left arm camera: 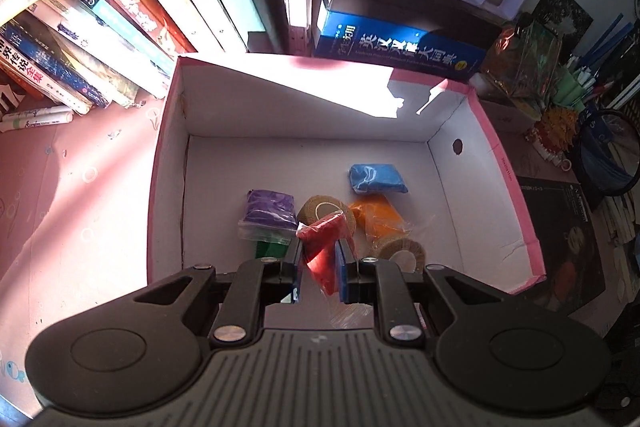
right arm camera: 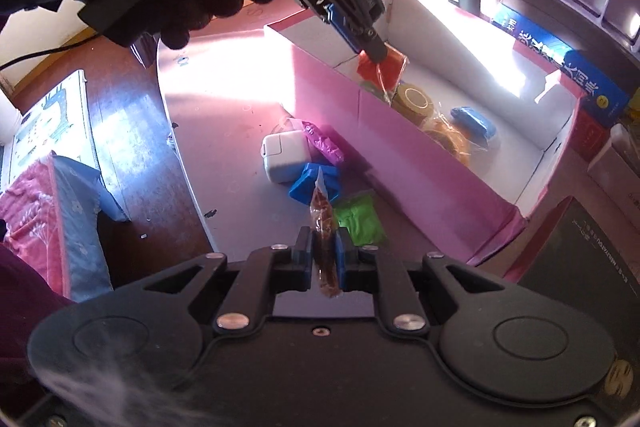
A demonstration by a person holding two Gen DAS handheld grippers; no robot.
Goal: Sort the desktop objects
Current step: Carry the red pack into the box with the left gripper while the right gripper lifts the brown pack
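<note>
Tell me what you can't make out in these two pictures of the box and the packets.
- Green packet, left wrist view: mostly hidden under the purple packet and the left claw.
- Brown packet in the right claw, right wrist view: seen edge-on, contents unreadable.
- Box interior, right wrist view: near wall hides the packets behind it.
- Book titles, left wrist view: too small to read.

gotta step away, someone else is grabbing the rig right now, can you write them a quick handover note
Left gripper: shut on a red packet, held over the pink box.
Right gripper: shut on a brown packet, above the desk outside the box.
Done: purple, blue and orange packets and two tape rolls are in the box.
Left: drop both packets in, then the white charger, magenta, blue and green packets.
</note>
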